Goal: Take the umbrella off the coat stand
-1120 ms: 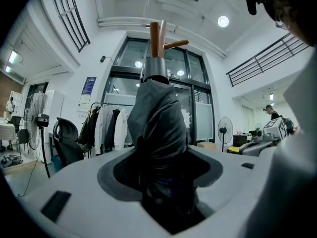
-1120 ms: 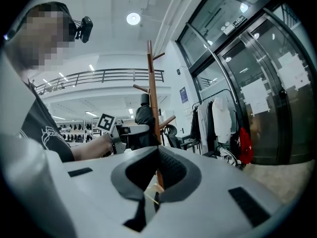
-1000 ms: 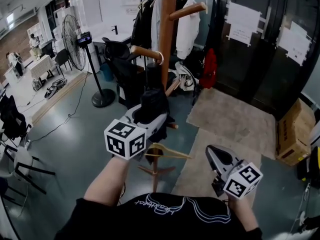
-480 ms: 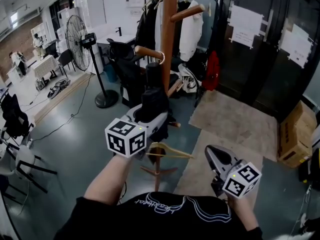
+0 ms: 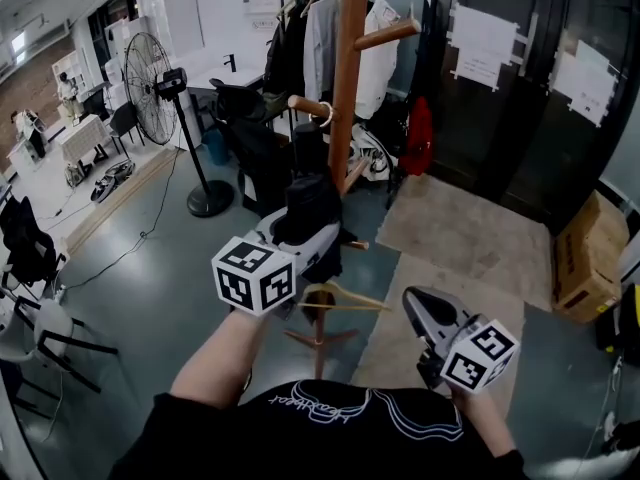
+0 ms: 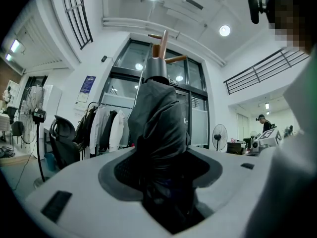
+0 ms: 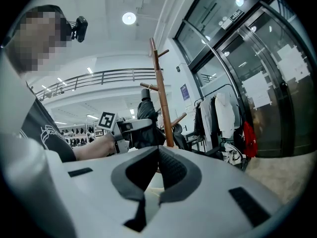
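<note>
A black folded umbrella (image 5: 305,206) stands upright beside the wooden coat stand (image 5: 346,78). Its pale wrist loop (image 5: 325,114) hangs round a lower peg. My left gripper (image 5: 308,236) is shut on the umbrella's cloth body. In the left gripper view the umbrella (image 6: 159,125) fills the space between the jaws of the left gripper (image 6: 161,170), and its grey handle end points up at the stand's top (image 6: 162,39). My right gripper (image 5: 418,308) is low on the right, shut and empty. In the right gripper view the right gripper (image 7: 158,155) faces the stand's pole (image 7: 162,108).
A wooden hanger (image 5: 340,296) lies by the stand's feet. Behind are a clothes rack with coats (image 5: 330,38), an office chair (image 5: 240,103) and a standing fan (image 5: 150,68). Glass doors (image 5: 520,88) and a cardboard box (image 5: 585,258) are on the right, with mats (image 5: 460,233) on the floor.
The right gripper has edged slightly up and toward the stand. The left gripper keeps its hold on the umbrella in about the same place.
</note>
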